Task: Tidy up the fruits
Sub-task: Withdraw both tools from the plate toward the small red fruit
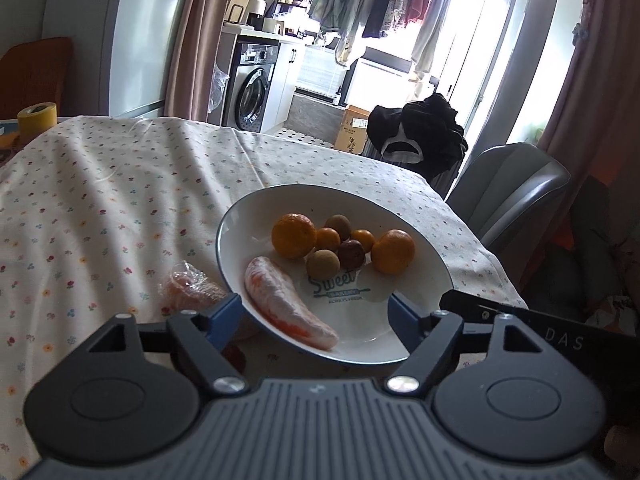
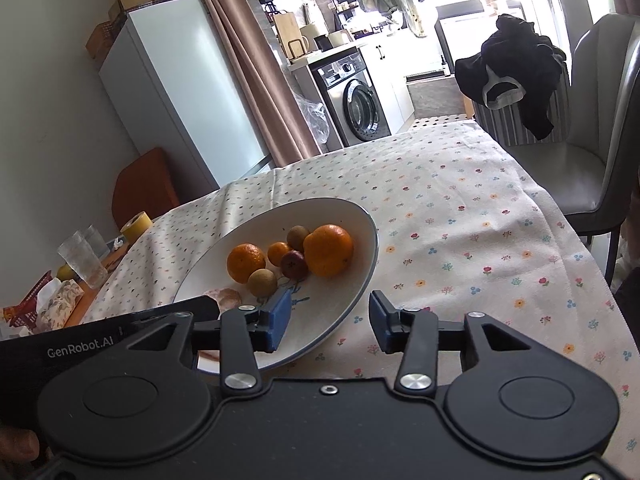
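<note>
Eight pieces of fruit already lie in the white plate, seen from the left wrist: two large oranges, two small oranges, two brownish longans, one dark red fruit, and a peeled pomelo segment at the near left. One wrapped piece remains on the floral tablecloth, just left of the plate, touching or nearly touching the rim. The left gripper hovers over the plate's near edge, fingers spread wide, holding nothing.

Right wrist view: same plate, fruit clustered mid-plate. The right gripper straddles the plate's near right rim, jaws parted, empty. No loose fruit shows on the cloth to the right.

Judgement: nearly done; the wrapped piece looks like the last item, nearest the left gripper.
</note>
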